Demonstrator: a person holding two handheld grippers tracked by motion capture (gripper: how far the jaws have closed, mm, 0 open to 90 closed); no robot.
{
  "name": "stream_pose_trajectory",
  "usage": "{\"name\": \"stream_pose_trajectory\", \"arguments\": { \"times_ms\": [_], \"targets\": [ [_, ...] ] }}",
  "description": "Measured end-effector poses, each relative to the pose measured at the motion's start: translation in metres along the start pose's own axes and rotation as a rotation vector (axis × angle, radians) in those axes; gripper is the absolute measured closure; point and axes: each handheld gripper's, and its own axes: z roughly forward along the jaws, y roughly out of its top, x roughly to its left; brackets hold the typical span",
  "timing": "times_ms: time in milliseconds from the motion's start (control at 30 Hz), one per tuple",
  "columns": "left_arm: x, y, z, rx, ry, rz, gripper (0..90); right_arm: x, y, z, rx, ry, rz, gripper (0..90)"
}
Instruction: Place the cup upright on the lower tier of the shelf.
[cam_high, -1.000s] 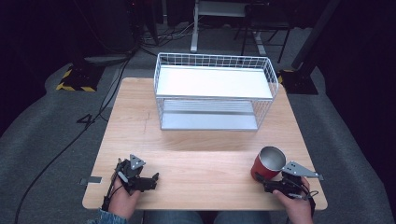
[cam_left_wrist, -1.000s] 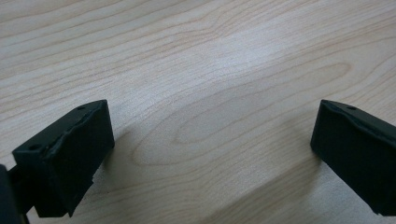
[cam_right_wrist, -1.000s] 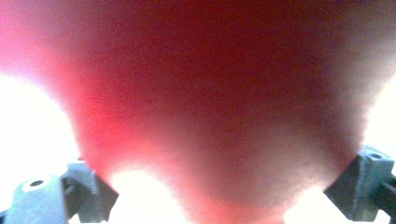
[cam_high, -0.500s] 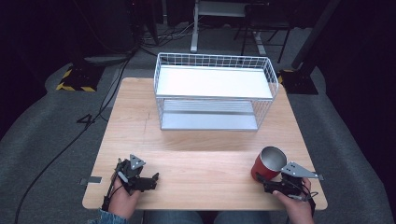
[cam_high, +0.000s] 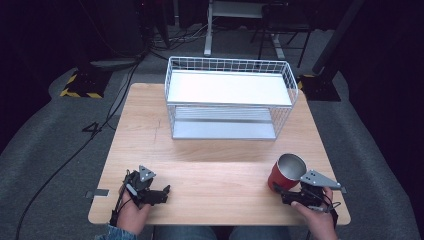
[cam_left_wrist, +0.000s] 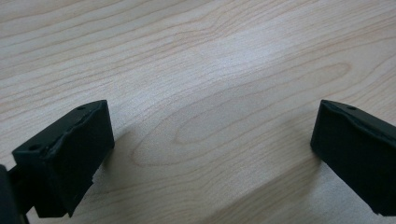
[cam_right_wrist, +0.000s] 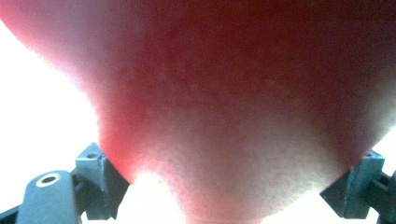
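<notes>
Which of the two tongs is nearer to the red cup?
Right. The right tongs have the red cup between their jaws; the left tongs rest open across the table, near its left front corner.

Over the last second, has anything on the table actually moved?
Nothing visibly changed. The right gripper still clasps the tilted red cup near the table's front right corner, the left gripper still rests open at the front left, and the wire basket stays put.
</notes>
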Motion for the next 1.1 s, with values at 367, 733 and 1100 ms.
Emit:
{"name": "stream_pose_trajectory", "arguments": {
  "times_ms": [367, 733, 1100],
  "targets": [
    [0.000, 0.000, 0.000, 0.000, 0.000, 0.000, 0.0, 0.006, 0.034, 0.010, -0.003, 0.025, 0.013, 16.9],
    [-0.001, 0.000, 0.000, -0.001, 0.005, -0.008, 0.1, 0.011, 0.059, 0.028, 0.000, 0.047, 0.020, 16.9],
    [-0.001, 0.000, 0.000, 0.001, 0.003, -0.007, 0.1, 0.013, 0.077, 0.051, 0.020, 0.033, 0.034, 16.9]
  ]
}}
